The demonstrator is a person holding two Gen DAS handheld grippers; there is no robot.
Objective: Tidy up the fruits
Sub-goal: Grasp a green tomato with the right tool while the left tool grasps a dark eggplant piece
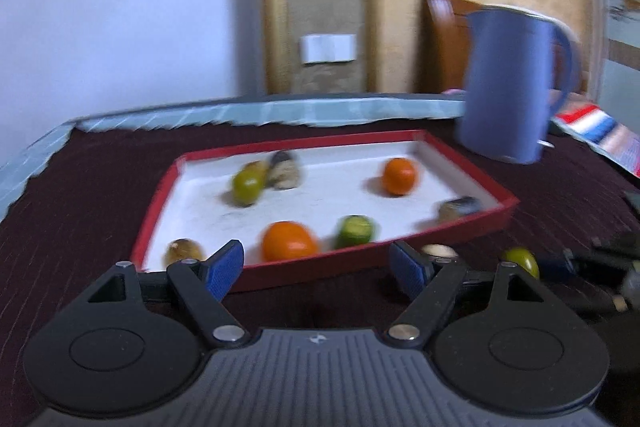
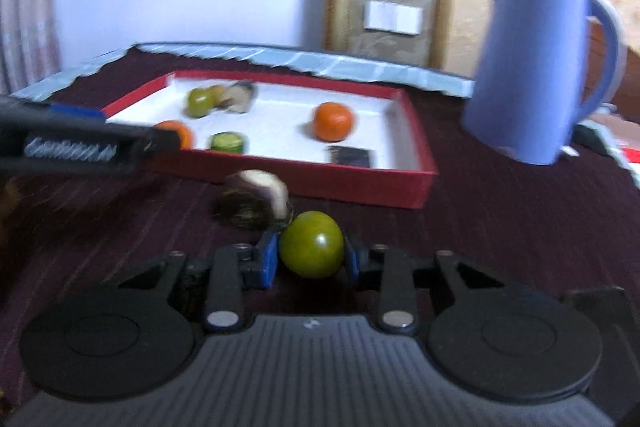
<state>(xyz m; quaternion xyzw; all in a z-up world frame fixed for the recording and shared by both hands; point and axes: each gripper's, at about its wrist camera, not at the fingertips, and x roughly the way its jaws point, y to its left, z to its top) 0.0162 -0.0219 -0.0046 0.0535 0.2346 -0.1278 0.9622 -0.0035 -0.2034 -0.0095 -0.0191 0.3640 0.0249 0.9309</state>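
A round green fruit (image 2: 311, 245) is clamped between the blue pads of the right gripper (image 2: 310, 259), just short of the red tray (image 2: 372, 187). Because the fruit is smooth and round, it could be squeezed out and rolled across the dark cloth (image 2: 500, 227). A brown-and-white piece (image 2: 256, 203) touching it might be knocked aside. The left gripper (image 1: 316, 267) is held wide open and empty at the tray's near wall, which could be struck. Beyond, the blue jug (image 2: 536, 67) could be toppled.

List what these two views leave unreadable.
- Left wrist view: motion blur smears the pale lumps in the red tray; their kind is unclear.
- Right wrist view: the left gripper covers part of an orange fruit.
- Right gripper hides the green fruit's underside.
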